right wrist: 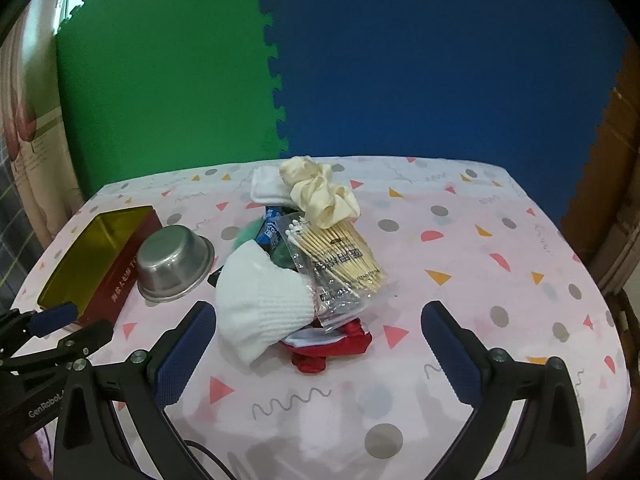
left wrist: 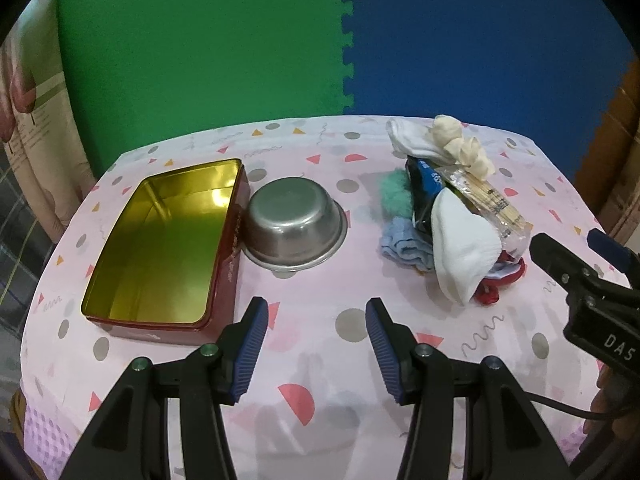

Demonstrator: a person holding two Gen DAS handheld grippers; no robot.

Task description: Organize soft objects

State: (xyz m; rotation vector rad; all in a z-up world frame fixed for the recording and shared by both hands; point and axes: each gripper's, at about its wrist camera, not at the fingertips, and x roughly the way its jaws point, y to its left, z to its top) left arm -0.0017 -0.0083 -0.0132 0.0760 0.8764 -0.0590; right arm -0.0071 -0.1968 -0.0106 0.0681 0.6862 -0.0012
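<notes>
Nearest my right gripper [right wrist: 318, 348] lies the pile of mixed goods, directly ahead of the spread jaws, which hold nothing. My left gripper [left wrist: 316, 346] also has its jaws apart and empty, hovering over bare counter [left wrist: 320, 288] in front of the round steel bowl [left wrist: 294, 226].

Task items, pile, near to far:
- White knitted sock [right wrist: 262, 300], draped over the near left of the pile. Judged light, limp and compressible; it should fold under the jaws instead of slipping. Best hold: the bunched toe end overhanging the counter.
- Red fabric item [right wrist: 332, 346], partly pinned beneath the sock and the bag.
- Clear plastic bag of wooden cotton swabs [right wrist: 340, 264], lying on top. Judged stiff and slick, not a soft object; it may slide when anything below is pulled.
- Cream satin scrunchie [right wrist: 324, 196] and a second white sock [right wrist: 266, 188] at the far end.
- Teal fluffy item [left wrist: 394, 194] and light blue folded cloth [left wrist: 404, 244], on the pile's left side.

Receptacles: the open rectangular red tin with gold interior [left wrist: 160, 240] stands empty at the left, just beside the steel bowl, which is also empty. Both are well apart from the pile.

Judgement: sorting has not started. Take the near sock first, with a shallow pinch.
</notes>
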